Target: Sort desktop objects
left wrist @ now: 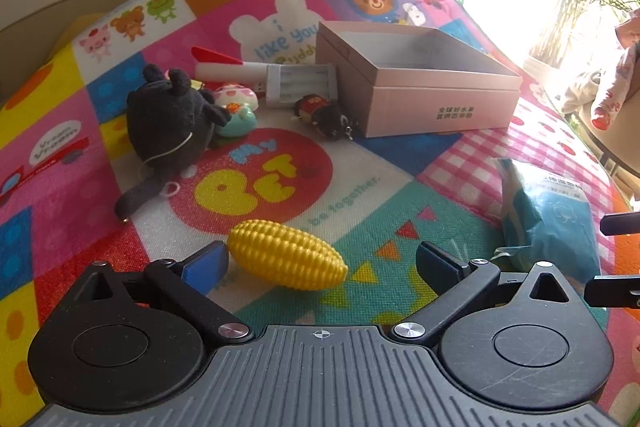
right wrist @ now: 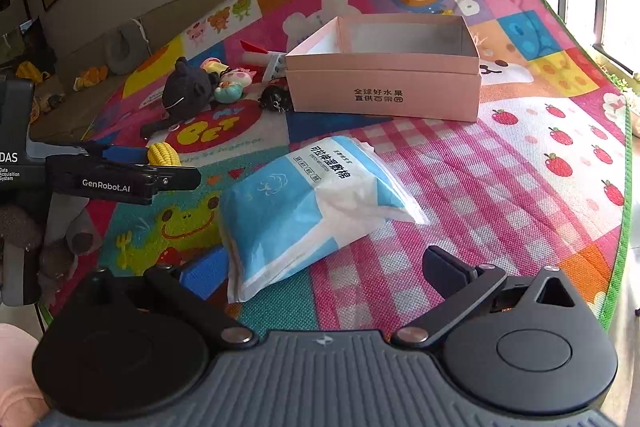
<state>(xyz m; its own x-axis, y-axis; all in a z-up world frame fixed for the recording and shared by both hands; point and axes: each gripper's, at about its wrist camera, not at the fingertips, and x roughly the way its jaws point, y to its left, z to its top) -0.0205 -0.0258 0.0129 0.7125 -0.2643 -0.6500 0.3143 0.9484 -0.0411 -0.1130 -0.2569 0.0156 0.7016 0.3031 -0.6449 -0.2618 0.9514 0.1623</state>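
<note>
Both tongs spread wide, nothing gripped. Left gripper [left wrist: 320, 261] low over the play mat [left wrist: 460, 163], yellow toy corn [left wrist: 286, 253] lying between its fingers, nearer the left pad, possibly touching it. Right gripper [right wrist: 320, 267] straddles the near end of the blue-and-white wipes pack [right wrist: 304, 203].

Pink box [right wrist: 384, 95] sits beyond both, open-topped, looks empty. Left of the box: black plush [left wrist: 170, 119], small pastel figures, a dark wind-up toy [left wrist: 324, 117] just beside the box wall, a white-and-red item behind.

Judged step: closing on corn and pack for transfer into the box.

Risks:
- Corn is ribbed, rounded, tapered, lying askew to the fingers; an off-centre close could squirt it out or roll it away.
- Pack is soft and slack; a pinch on the film edge may slip or let it sag and catch the box rim.
- Grippers work near each other; crossing paths toward the box could make them collide.
</note>
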